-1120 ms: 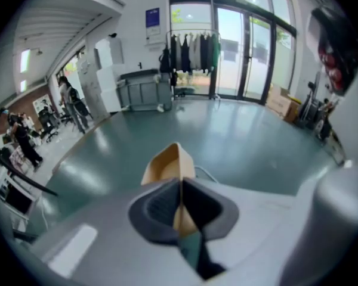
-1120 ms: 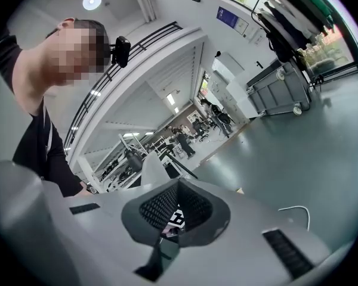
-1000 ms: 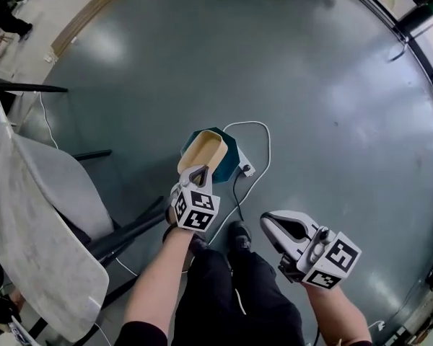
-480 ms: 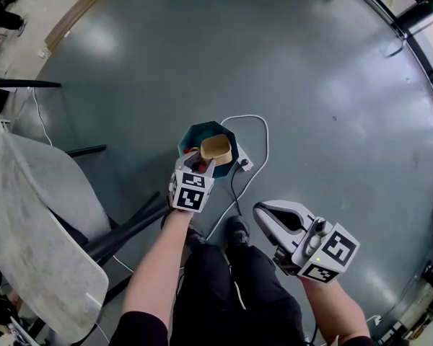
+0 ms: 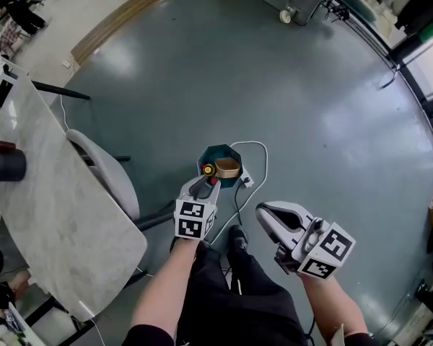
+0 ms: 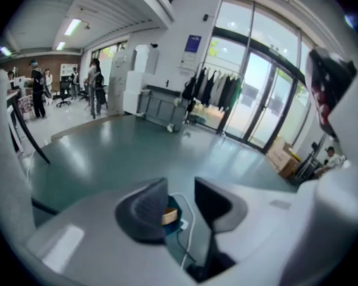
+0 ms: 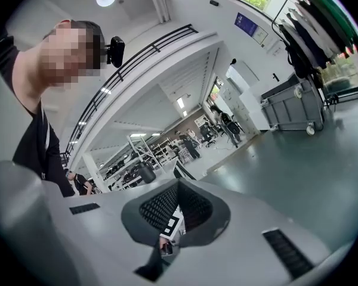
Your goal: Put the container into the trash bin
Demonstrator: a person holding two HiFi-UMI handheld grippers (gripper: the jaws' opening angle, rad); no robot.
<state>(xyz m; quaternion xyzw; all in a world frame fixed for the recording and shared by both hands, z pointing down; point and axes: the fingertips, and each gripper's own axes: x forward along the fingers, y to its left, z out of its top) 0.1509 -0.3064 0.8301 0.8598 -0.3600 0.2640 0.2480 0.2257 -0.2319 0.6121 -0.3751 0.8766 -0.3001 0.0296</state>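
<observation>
**Hovering above the bin, container already inside**

Looking down from my head, I see the tan container lying inside the teal trash bin, which stands on the grey floor just ahead of my feet. A small yellow and red object sits in the bin beside the container, to its left; I cannot tell what it is.

My left gripper hangs above the near edge of the bin and tilts downward. Its jaws stand apart and are closing, with nothing between them. In the left gripper view the gap between the two dark pads frames the container and a piece of the bin, both well below and clear of the pads.

My right gripper is held off to the right of the bin and apart from it. In the right gripper view its two ribbed pads meet at the tips, closed on nothing.

A white cable loops on the floor round the far side of the bin and runs to a small white plug block just beside it. To my left stands a marble-topped table with a pale chair tucked against it.
</observation>
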